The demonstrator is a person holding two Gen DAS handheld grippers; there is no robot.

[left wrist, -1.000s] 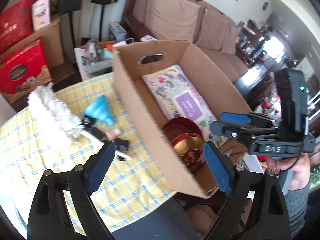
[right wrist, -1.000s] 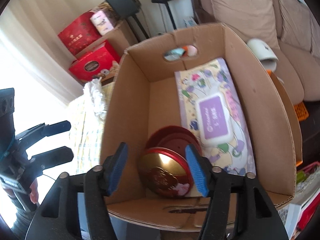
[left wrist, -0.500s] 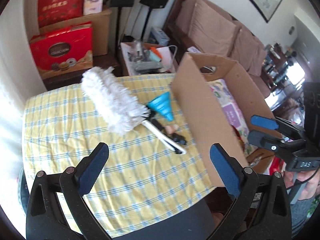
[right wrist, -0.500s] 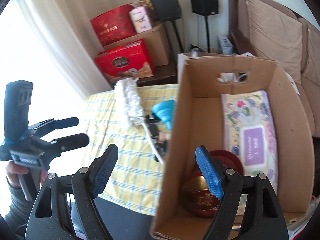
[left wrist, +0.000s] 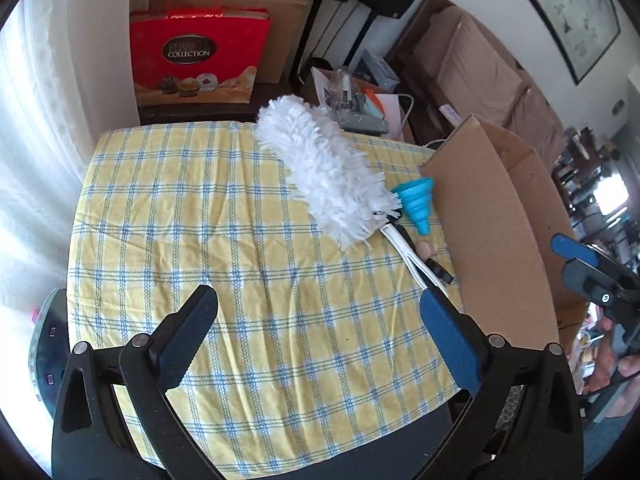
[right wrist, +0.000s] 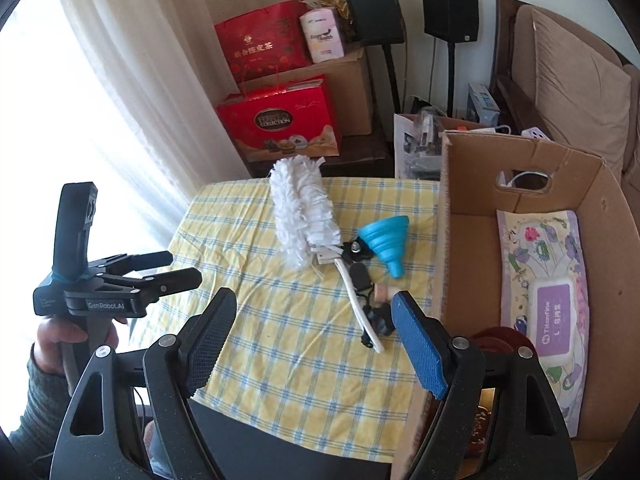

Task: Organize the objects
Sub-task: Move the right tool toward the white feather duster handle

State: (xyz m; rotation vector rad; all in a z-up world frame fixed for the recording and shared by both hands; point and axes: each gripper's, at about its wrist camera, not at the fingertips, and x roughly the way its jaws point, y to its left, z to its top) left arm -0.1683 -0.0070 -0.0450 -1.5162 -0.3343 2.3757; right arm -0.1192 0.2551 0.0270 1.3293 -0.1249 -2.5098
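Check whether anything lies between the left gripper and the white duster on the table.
Nothing visible does: only bare checked tablecloth lies between the open left gripper and the white duster. The blue funnel sits beyond it, beside the cardboard box.

You can read "FERRERO COLLECTION" on the dark oval of the red gift box (right wrist: 280,120) by the wall — its first word is partly glared out in the left view. The left tool (right wrist: 176,268) carries "GenRobot.AI" on its side. The wipes pack (right wrist: 552,308) in the cardboard box reads "Titanfine" on its purple lid.

White duster (left wrist: 326,172) lies on checked tablecloth (left wrist: 224,240); blue funnel (left wrist: 416,204) beside it.
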